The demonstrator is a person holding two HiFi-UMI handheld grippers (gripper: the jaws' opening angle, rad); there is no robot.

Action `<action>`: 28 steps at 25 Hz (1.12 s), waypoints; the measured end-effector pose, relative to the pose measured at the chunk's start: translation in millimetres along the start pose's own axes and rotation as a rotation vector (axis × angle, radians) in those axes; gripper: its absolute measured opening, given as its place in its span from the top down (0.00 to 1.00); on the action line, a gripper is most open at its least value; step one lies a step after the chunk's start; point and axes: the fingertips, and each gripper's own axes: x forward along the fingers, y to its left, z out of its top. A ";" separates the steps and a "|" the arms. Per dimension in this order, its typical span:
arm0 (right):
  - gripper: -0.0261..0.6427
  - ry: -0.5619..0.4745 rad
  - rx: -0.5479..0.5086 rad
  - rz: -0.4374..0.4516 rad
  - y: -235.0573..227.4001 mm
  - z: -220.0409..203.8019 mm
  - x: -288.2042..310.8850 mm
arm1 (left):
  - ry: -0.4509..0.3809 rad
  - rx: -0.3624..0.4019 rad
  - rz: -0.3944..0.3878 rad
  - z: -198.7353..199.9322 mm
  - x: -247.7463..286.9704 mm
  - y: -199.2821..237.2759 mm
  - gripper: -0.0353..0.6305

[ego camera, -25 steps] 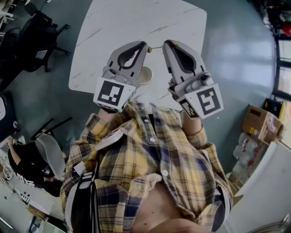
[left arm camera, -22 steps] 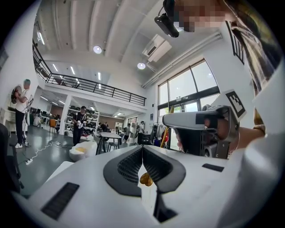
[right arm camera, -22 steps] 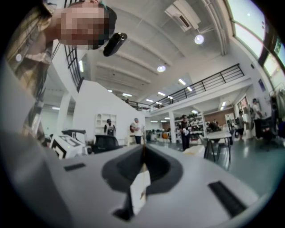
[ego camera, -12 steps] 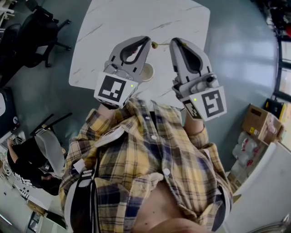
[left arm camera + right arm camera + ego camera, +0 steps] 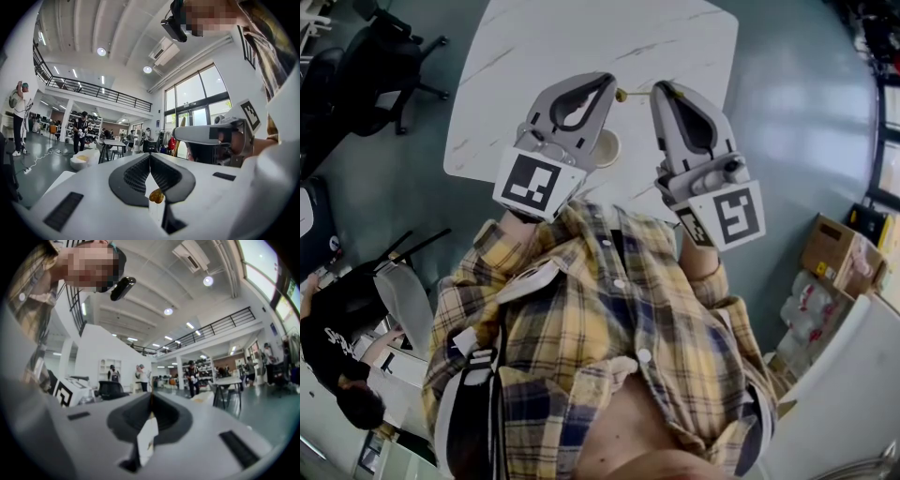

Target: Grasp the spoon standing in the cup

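Observation:
Over the white marble table (image 5: 581, 37), a thin golden spoon (image 5: 636, 93) hangs level between the two gripper tips. My right gripper (image 5: 657, 88) is shut on its handle end. The spoon's bowl (image 5: 621, 94) lies just beside the tip of my left gripper (image 5: 608, 82), whose jaws are shut. In the left gripper view, a golden spoon bowl (image 5: 156, 196) shows in the gap below the closed pads, and the right gripper (image 5: 176, 136) reaches in from the right. A cream cup (image 5: 607, 150) stands on the table, half hidden behind the left gripper. In the right gripper view, the right gripper (image 5: 151, 394) has its jaws together.
Both gripper views point up at a hall with a ceiling, a balcony and distant people. Black office chairs (image 5: 375, 66) stand left of the table. A cardboard box (image 5: 834, 253) sits on the floor at the right. A person in black (image 5: 337, 356) is at the lower left.
Both grippers and the spoon have shifted a little up and to the right in the head view. The person at the lower left has moved.

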 end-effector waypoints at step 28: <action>0.91 0.025 0.019 0.005 -7.1 -3.3 -4.1 | -0.003 0.058 -0.093 11.0 2.6 -10.4 0.92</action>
